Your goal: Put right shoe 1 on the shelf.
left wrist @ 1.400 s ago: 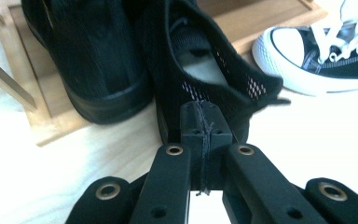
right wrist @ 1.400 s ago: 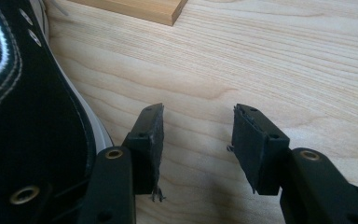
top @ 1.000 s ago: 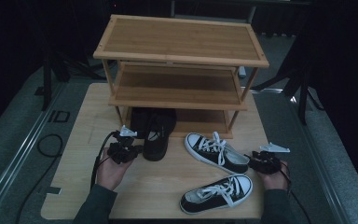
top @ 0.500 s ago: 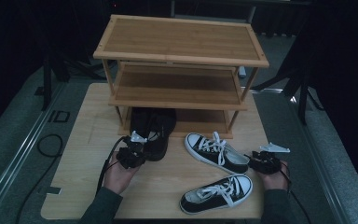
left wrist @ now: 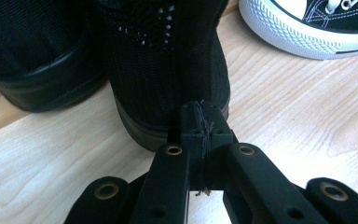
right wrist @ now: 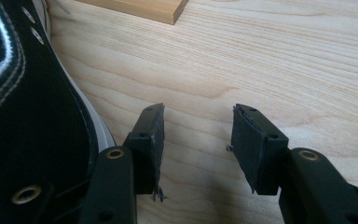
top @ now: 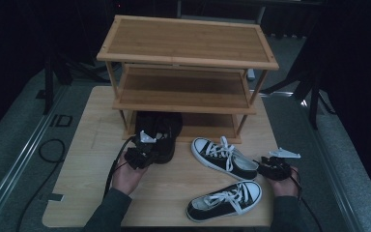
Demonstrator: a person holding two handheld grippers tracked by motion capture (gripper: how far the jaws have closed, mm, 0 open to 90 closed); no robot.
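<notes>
We are holding the left gripper (left wrist: 200, 126) with its jaws pressed flat together, nothing between them, their tips right at the heel of the right-hand black shoe (left wrist: 168, 65); whether they are touching the fabric we cannot quite tell from the left gripper view. That shoe is standing heel toward us, just in front of the bamboo rack (top: 186, 63), its toe tucked under the lowest shelf, beside a second black shoe (left wrist: 32, 51). To do this step well, we are judging that a nudge should go square into the heel, low near the sole, so the shoe slides straight under the rack rather than twisting into its neighbour.

The right gripper (right wrist: 200, 140) is resting with its jaws half open and empty, just beside the nearer-to-rack black-and-white sneaker (top: 223, 157); a second sneaker (top: 225, 199) is lying farther from the rack.

The black shoes are showing a soft woven mesh and a thick matte rubber sole. The sneakers are canvas with ribbed white rubber edges and white laces. The table (top: 92, 145) is pale wood with flowing grain, the rack a warmer slatted bamboo.
</notes>
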